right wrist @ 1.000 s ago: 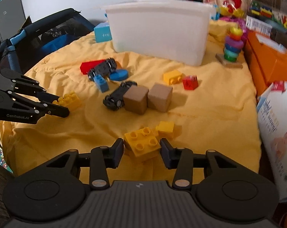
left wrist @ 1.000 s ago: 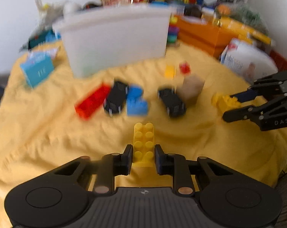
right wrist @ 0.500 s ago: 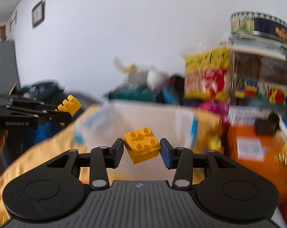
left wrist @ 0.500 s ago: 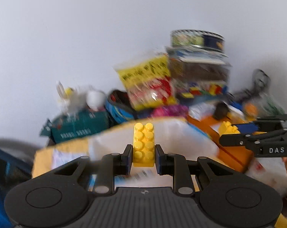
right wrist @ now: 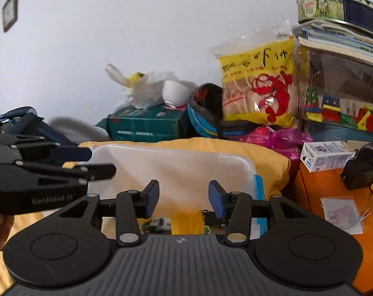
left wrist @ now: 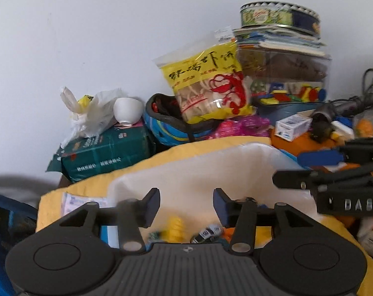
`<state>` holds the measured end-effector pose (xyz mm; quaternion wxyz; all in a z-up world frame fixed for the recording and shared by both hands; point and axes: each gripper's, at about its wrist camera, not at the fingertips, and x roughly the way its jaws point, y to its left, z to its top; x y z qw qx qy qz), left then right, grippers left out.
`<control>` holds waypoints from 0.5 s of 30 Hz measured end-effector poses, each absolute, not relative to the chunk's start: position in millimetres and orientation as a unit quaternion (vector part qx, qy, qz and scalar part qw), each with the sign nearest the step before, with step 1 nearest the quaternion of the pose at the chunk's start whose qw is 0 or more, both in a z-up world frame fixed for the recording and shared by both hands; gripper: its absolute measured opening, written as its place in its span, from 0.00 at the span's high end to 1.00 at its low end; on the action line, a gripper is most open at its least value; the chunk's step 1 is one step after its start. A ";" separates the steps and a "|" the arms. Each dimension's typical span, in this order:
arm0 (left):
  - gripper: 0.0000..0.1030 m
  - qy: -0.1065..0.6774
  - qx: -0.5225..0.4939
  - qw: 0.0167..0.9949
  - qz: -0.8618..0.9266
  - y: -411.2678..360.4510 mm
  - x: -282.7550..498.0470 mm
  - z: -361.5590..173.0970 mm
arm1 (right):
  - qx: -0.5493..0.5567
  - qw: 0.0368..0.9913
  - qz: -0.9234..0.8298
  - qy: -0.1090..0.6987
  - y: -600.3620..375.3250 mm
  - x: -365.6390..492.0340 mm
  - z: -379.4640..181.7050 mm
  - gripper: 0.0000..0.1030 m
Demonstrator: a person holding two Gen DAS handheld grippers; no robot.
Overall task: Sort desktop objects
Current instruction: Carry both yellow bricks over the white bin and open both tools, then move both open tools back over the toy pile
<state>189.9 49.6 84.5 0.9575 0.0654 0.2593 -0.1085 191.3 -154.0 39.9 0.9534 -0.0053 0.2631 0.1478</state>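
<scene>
Both grippers hover over the white bin [left wrist: 186, 172] [right wrist: 176, 165] on the yellow cloth. My left gripper [left wrist: 186, 206] has its jaws opening, with nothing between the pads. A blurred yellow brick [left wrist: 174, 229] shows below it inside the bin, beside a toy car [left wrist: 206, 233]. My right gripper [right wrist: 184, 198] is opening too and holds nothing. Another blurred yellow brick [right wrist: 186, 222] lies below it among toy cars [right wrist: 213, 218]. Each view shows the other gripper from the side: the right gripper [left wrist: 299, 170] and the left gripper [right wrist: 95, 162].
Clutter lines the wall behind the bin: a green box [left wrist: 105, 155], a white bowl [left wrist: 128, 111], a blue helmet [left wrist: 166, 128], a yellow snack bag [left wrist: 208, 86] and a round tin [left wrist: 277, 16]. An orange box [right wrist: 329, 192] with a small carton [right wrist: 324, 156] stands to the right.
Both grippers rose from the cloth to above the white bin. Their jaws opened, and the two yellow bricks they held have left the pads and show down inside the bin.
</scene>
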 end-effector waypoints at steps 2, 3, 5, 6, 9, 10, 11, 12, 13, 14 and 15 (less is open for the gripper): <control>0.47 0.255 0.055 0.959 -0.111 56.0 166.6 84.2 | -0.014 0.957 0.150 0.247 -158.0 175.3 41.7 0.45; 0.45 0.252 0.049 0.960 -0.115 59.1 157.4 83.0 | -0.017 0.958 0.155 0.242 -161.3 167.3 42.5 0.45; 0.38 0.249 0.038 0.960 -0.126 64.7 126.4 79.2 | -0.019 0.957 0.171 0.232 -166.3 152.6 43.8 0.45; 0.37 0.251 0.038 0.958 -0.130 66.5 113.7 74.7 | -0.020 0.957 0.181 0.227 -169.4 142.4 43.6 0.45; 0.36 0.293 0.052 0.946 -0.130 63.6 84.0 51.5 | -0.046 0.951 0.214 0.219 -175.5 106.0 35.6 0.45; 0.36 0.313 0.056 0.939 -0.128 62.2 74.2 40.4 | -0.058 0.947 0.223 0.223 -176.3 94.5 30.4 0.45; 0.36 0.329 0.059 0.934 -0.126 60.8 62.4 28.0 | -0.069 0.944 0.229 0.227 -176.3 87.0 25.0 0.45; 0.36 0.340 0.058 0.930 -0.125 60.2 53.6 19.3 | -0.082 0.940 0.235 0.235 -177.3 74.6 16.7 0.45; 0.36 0.353 0.056 0.926 -0.122 59.6 45.4 10.4 | -0.090 0.935 0.239 0.246 -177.8 66.2 8.9 0.45; 0.36 0.367 0.050 0.921 -0.120 59.1 36.6 1.1 | -0.096 0.929 0.243 0.262 -178.5 57.9 -0.1 0.45; 0.36 0.376 0.045 0.918 -0.120 58.5 29.6 -5.6 | -0.101 0.923 0.243 0.280 -179.0 49.0 -10.8 0.45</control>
